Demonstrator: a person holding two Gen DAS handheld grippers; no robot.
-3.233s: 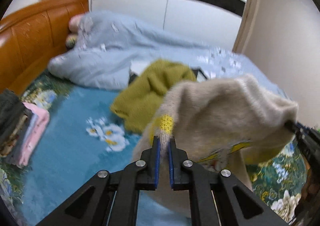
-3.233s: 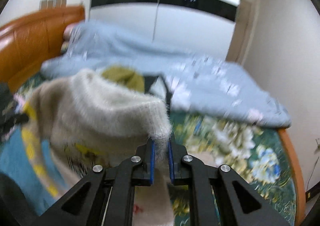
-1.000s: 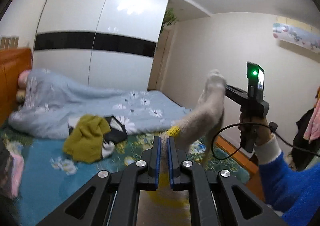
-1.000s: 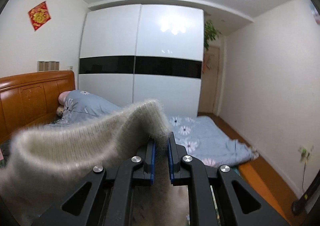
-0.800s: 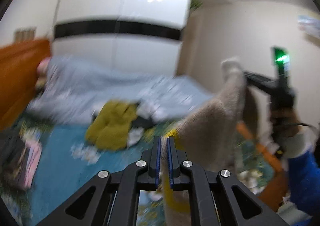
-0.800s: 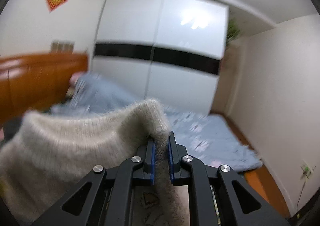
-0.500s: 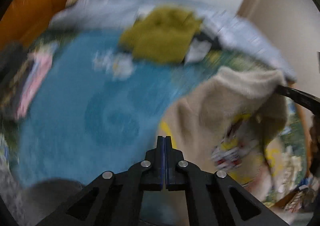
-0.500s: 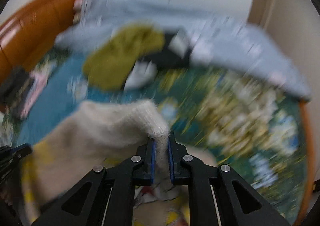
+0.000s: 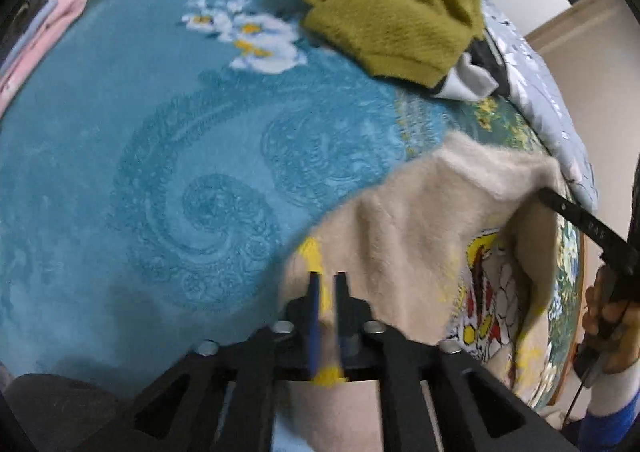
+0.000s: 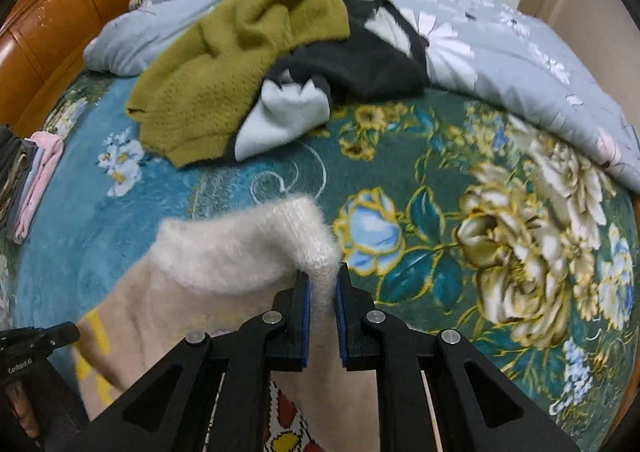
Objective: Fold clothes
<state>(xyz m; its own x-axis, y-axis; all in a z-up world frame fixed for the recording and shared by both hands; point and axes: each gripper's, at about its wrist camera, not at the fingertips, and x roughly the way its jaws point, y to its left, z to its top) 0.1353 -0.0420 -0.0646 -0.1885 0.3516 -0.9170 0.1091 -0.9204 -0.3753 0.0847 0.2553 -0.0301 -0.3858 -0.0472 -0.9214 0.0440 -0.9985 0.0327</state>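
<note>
Now the beige sweater (image 10: 224, 276) hangs low over the bed (image 10: 460, 180), spread between the two grippers, its lower part out of frame. The right gripper (image 10: 322, 284) is clamped on a fuzzy ribbed edge of it; the blue pads pinch the knit. The left gripper (image 9: 325, 284) has just been opening: its jaws stand a little apart with a yellow-trimmed bit of sweater (image 9: 420, 220) between them, and the blur does not let me tell whether the pads still touch it. A cartoon print (image 9: 486, 292) shows on the side facing the left camera.

Bed cover: teal field with a swirl pattern toward the left side, dark green with large flowers toward the right. The part just beyond the sweater is bare.

Obstacles toward the far edge: an olive sweater (image 10: 240, 60) in a heap, touching a black garment (image 10: 360, 60) with a white lining, which lies partly under it. Both rest against a rumpled pale blue duvet (image 10: 500, 36) that runs along the far and right edges. A stack of folded clothes (image 10: 28, 180), pink on the near side, sits at the left edge, well apart from the beige sweater. An orange wooden headboard (image 10: 52, 24) closes the far left corner.

In the left view, a hand (image 9: 608, 328) with a blue sleeve holds the right tool.
</note>
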